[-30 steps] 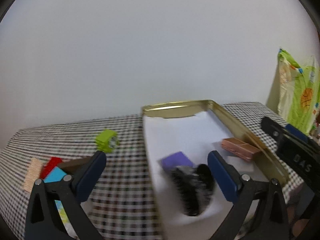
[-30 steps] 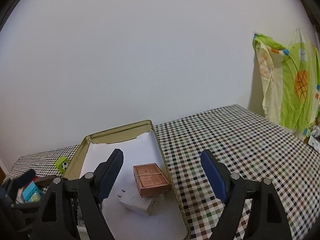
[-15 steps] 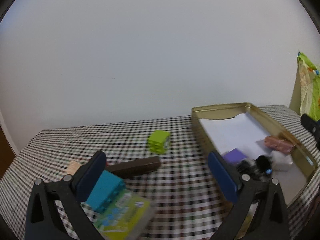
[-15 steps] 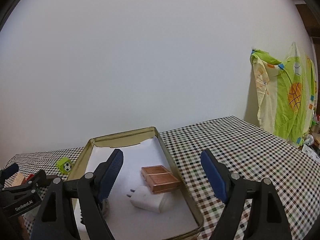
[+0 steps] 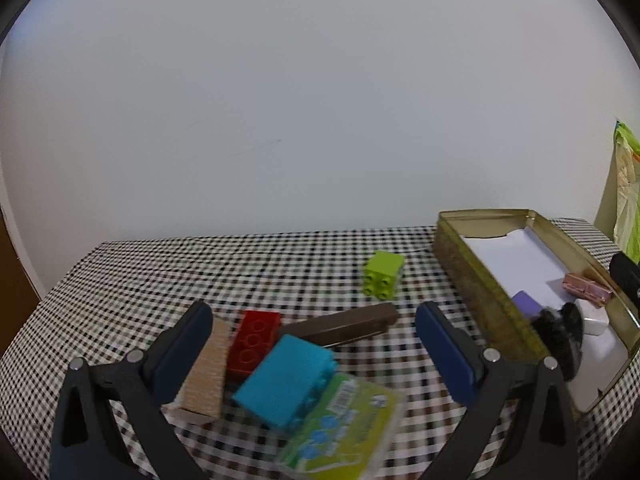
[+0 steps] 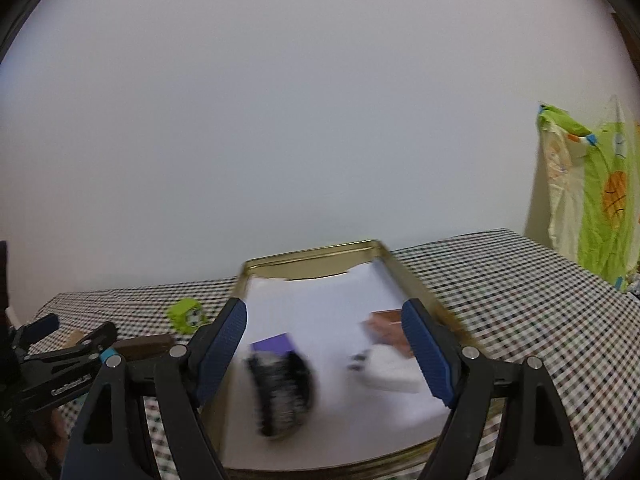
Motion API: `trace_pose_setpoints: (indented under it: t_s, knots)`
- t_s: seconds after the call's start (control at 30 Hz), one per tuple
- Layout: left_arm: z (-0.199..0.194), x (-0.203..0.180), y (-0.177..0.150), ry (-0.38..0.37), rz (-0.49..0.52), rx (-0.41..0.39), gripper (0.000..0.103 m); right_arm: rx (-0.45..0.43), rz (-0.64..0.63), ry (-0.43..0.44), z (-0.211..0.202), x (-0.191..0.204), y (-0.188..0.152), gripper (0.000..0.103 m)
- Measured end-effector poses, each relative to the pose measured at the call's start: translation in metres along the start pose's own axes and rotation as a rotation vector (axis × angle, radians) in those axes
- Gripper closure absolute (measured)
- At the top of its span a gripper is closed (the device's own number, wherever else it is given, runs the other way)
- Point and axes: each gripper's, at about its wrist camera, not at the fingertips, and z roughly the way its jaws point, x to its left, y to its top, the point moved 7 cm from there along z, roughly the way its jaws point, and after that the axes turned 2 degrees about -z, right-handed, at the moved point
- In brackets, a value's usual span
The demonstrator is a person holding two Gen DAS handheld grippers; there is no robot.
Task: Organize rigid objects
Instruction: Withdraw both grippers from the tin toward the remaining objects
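Left gripper [image 5: 312,344] hangs with jaws wide and nothing between them, over a cluster near the table's [image 5: 140,264] front left edge: a red brick [image 5: 253,345], a blue brick [image 5: 285,386] partly on a green packet [image 5: 344,424], a tan block [image 5: 204,372] and a brown bar [image 5: 344,325] behind. A lime brick [image 5: 382,274] sits alone, between the cluster and the tin [image 5: 472,288] at the right. Right gripper [image 6: 324,356] is also wide and holds nothing, above the tin, whose white-lined floor carries a black brush [image 6: 280,388], a purple block [image 6: 274,345], a white adapter [image 6: 390,368] and a pink case [image 6: 386,326], all blurred
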Motion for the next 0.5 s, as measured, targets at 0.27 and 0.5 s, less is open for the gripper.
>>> trace_pose_setpoints:
  t_s: [0.27,0.5]
  knots:
    - [0.013,0.054,-0.001,0.052,-0.073,0.048,0.001,0.030,-0.029,0.078,0.002,0.049,-0.009,0.021]
    - [0.023,0.101,-0.004,0.121,-0.141,0.083,0.001,0.075,-0.046,0.146,0.006,0.082,-0.017,0.021]
